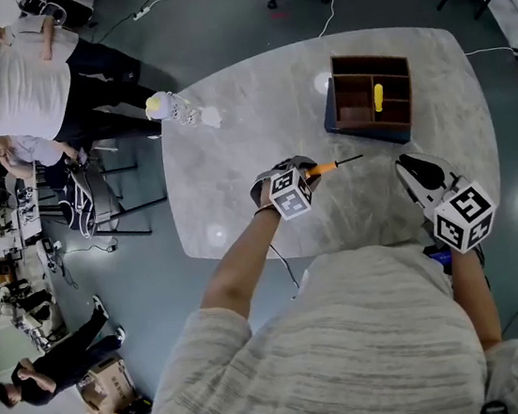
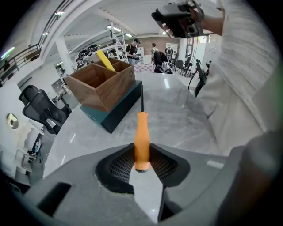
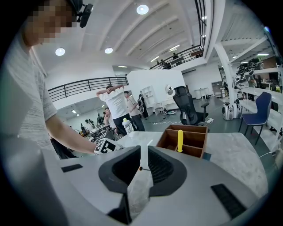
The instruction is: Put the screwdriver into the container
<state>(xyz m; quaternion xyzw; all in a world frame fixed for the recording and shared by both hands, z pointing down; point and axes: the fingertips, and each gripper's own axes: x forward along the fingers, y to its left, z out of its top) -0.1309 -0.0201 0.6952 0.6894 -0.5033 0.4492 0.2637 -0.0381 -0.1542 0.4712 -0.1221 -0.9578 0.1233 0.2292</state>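
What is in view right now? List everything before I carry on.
table: one, grey marbled, under the work.
wooden container: one, brown with compartments, dark base, table's far right.
yellow-handled tool: one, standing in a container compartment.
screwdriver: one, orange handle, dark shaft pointing toward the container.
bottle: one, clear, table's far left edge.
office chair: one, black, beyond the table.
bystanders: several, on the floor left of the table.
left gripper: grey, shut on the screwdriver's handle.
right gripper: grey, jaws slightly apart, empty, near right.
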